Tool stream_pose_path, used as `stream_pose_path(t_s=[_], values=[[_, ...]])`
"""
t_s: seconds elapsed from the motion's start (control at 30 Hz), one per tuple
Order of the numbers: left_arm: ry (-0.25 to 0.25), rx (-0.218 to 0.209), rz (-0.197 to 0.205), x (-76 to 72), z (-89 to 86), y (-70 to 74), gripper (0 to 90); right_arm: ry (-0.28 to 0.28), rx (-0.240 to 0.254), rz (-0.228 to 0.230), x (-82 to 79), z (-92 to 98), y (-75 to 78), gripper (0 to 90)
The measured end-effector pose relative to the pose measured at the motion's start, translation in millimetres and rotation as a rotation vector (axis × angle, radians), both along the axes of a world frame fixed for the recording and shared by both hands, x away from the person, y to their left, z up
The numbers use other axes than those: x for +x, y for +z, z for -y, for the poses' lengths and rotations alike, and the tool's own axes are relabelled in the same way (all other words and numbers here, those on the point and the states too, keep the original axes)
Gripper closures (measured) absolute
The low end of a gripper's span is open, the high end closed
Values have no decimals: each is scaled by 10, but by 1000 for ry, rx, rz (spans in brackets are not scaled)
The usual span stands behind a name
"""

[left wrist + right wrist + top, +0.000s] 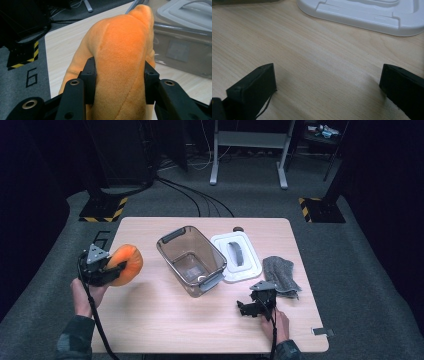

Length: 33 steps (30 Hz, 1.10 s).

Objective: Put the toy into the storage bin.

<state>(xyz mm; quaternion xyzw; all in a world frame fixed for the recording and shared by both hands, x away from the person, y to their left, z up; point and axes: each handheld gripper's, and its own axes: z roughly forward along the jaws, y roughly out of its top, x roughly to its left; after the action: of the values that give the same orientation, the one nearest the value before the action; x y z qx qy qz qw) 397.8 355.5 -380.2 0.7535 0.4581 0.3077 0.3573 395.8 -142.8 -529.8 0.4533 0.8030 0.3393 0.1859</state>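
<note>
L gripper clamps orange plush, held above table, left of clear bin. R gripper jaws wide apart, nothing between, near white lid.

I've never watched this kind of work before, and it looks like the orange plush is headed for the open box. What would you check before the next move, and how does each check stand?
1. Grip on the plush: left gripper has both jaws pressed into its sides: ok.
2. Plush off the table, held in the air: ok.
3. Box uncovered: ok, the lid lies beside it.
4. Room in the box: ok, nothing bulky shows through its clear walls.
5. Right gripper out of the way: ok, open and low over the table near the grey cloth.
6. Whether the plush fits in whole: cannot tell.
</note>
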Motion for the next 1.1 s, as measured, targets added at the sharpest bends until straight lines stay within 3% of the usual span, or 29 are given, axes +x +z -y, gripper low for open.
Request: stream_pose_path(t_s=[1.1], values=[[-25,52,60,446,232,501,582,22,-15,7,17,9,-3,0]])
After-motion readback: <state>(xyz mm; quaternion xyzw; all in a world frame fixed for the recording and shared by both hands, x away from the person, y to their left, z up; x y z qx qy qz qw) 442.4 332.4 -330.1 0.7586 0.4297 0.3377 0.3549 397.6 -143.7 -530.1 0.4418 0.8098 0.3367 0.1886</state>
